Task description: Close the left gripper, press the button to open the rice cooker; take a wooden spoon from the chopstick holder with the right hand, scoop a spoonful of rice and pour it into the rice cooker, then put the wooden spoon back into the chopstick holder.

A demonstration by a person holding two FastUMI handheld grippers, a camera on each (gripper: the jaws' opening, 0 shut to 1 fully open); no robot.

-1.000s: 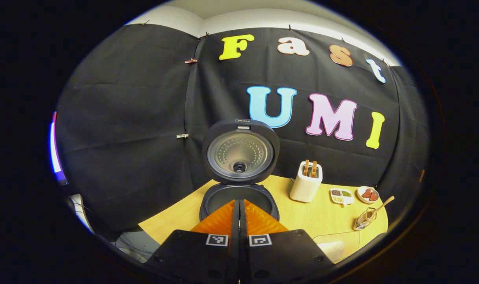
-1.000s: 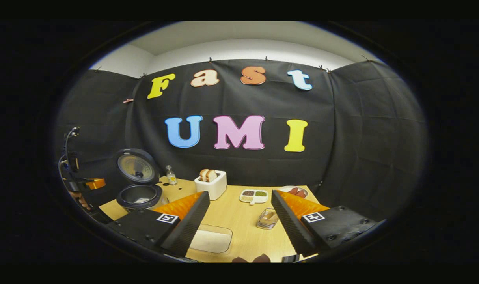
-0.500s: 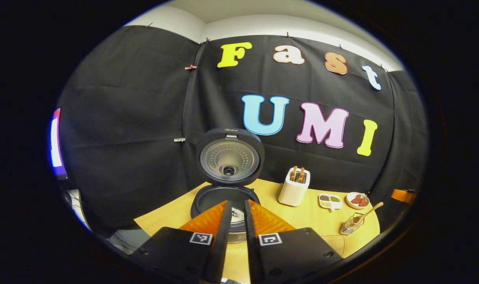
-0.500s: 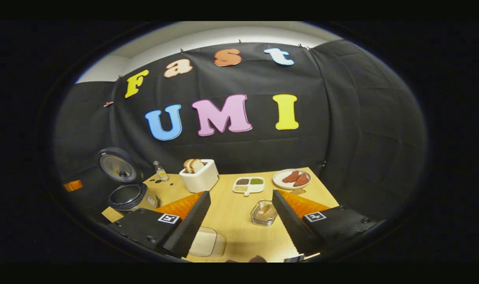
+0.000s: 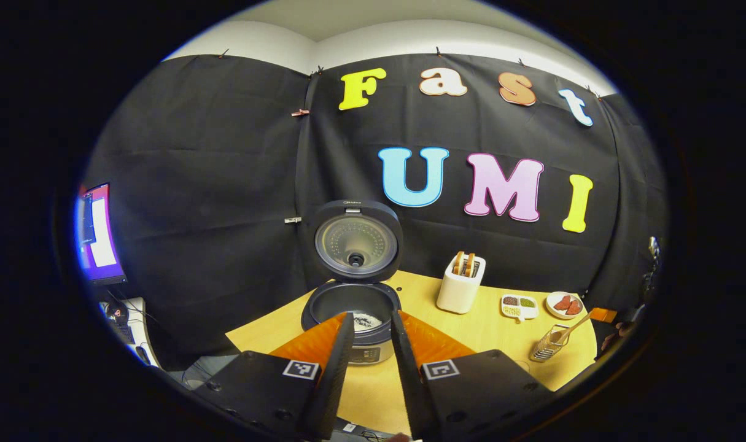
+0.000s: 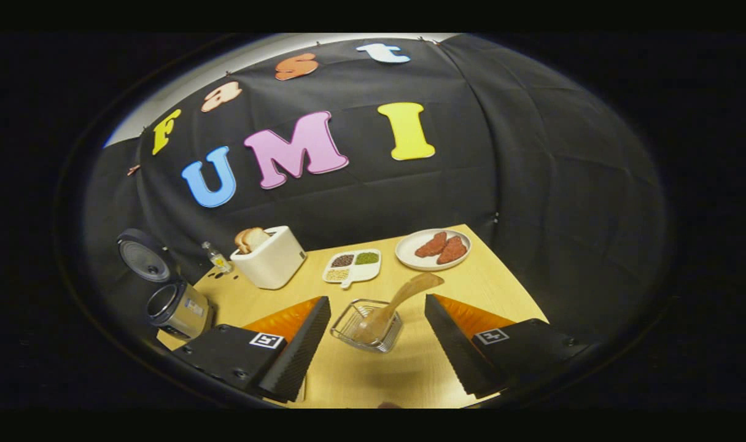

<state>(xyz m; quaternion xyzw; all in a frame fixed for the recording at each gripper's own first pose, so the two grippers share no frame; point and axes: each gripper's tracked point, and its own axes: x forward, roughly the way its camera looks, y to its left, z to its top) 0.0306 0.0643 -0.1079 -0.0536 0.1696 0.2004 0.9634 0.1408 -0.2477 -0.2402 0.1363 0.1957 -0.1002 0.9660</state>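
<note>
Looking at where things stand, step 1 reads as done: the rice cooker [image 5: 351, 316] sits at the left end of the table [image 5: 489, 331] with its lid [image 5: 356, 240] swung up, and a bit of white rice shows in the pot. So the step in hand is the spoon pickup with the right hand.

The right gripper [image 6: 377, 328] hovers just short of the chopstick holder [image 6: 366, 325], a small wire basket standing between its 2 fingers. Its jaws are spread wide with nothing in them. The wooden spoon [image 6: 403, 298] leans in the basket, bowl end down inside, handle tilting up and toward the plate [image 6: 409, 258] of sausage-looking pieces at the far edge. No contact with the spoon yet, as far as I can tell.

The left gripper [image 5: 368, 362] hangs back from the cooker's front, jaws a little apart and empty. From its view the basket and spoon sit near the table's right end.

Next move, my guess: bring the right jaws forward and up so the slanted handle lands between them, then close on the handle above the basket rim, not on the wire. The handle is tilted, so the jaws probably need to match that angle or it may slip. A light basket could also tip or drag when the spoon lifts.
</note>
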